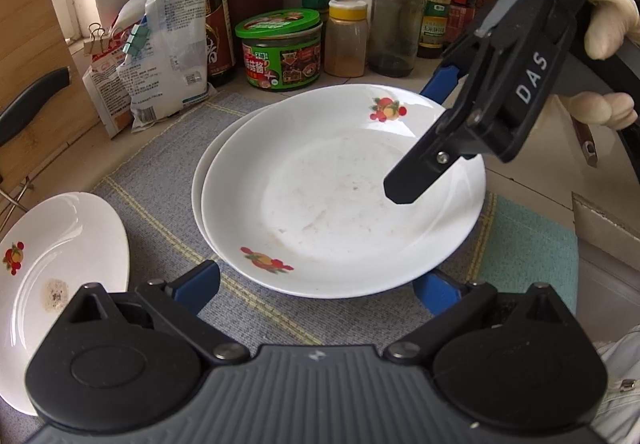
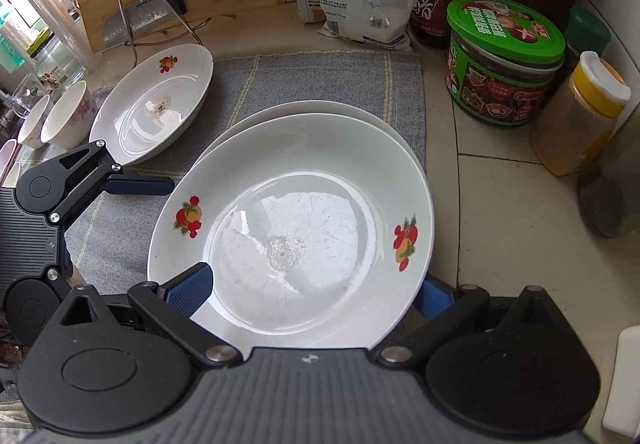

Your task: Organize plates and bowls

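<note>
**Plates stacked at mat's middle**

Fruit-patterned plate (image 2: 292, 219) is lying on a second plate (image 2: 320, 108) mid-mat (image 2: 320, 75). My right gripper (image 2: 312, 296) is straddling its near rim, jaws wide. My left gripper (image 1: 316, 284) is hanging wide at the opposite rim. Another plate (image 2: 154, 103) is sitting towards the mat's left edge, near two bowls (image 2: 60, 119).

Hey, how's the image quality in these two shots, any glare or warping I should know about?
Right wrist view: window glare washes over the top plate well, hiding part of its surface; the bowls at the left edge look stretched by fisheye. Left wrist view: softer light, plate stains readable, the right gripper casts a faint shadow, and the bottles lean from lens curvature.
</note>
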`<state>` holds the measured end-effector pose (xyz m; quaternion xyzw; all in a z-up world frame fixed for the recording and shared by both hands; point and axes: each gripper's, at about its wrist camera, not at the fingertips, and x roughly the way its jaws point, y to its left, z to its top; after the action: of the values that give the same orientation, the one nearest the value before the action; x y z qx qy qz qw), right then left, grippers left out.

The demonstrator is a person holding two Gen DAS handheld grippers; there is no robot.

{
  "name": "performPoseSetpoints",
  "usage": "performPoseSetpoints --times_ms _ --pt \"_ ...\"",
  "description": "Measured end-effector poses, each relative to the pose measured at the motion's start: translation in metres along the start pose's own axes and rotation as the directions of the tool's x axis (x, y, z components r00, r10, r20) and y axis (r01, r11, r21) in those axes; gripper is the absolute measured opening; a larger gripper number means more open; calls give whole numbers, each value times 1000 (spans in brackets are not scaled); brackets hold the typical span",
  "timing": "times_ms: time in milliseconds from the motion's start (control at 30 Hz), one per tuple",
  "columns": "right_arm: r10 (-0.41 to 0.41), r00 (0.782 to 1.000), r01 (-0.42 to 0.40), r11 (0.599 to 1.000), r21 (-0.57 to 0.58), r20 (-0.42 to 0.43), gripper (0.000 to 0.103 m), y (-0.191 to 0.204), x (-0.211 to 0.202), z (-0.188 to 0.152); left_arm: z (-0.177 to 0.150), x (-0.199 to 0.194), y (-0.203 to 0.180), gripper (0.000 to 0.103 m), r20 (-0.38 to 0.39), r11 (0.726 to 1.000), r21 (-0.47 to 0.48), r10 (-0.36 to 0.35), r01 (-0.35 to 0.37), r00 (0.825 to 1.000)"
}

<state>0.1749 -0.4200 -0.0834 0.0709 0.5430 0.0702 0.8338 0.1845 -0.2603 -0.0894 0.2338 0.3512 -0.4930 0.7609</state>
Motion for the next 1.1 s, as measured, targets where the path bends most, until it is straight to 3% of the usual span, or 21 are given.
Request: performPoseSetpoints --times_ms 467,800,1100 --pt "-61 998 60 995 -74 -10 103 11 3 -7 1 -1 -1 102 3 1000 -28 6 -6 1000" --pt "-77 997 76 993 -89 -2 103 13 3 -13 2 0 -7 102 -5 1000 3 26 -26 1000" --pt "-101 989 118 978 -174 106 103 29 -15 -14 -1 -20 -4 102 36 997 -34 70 -69 997"
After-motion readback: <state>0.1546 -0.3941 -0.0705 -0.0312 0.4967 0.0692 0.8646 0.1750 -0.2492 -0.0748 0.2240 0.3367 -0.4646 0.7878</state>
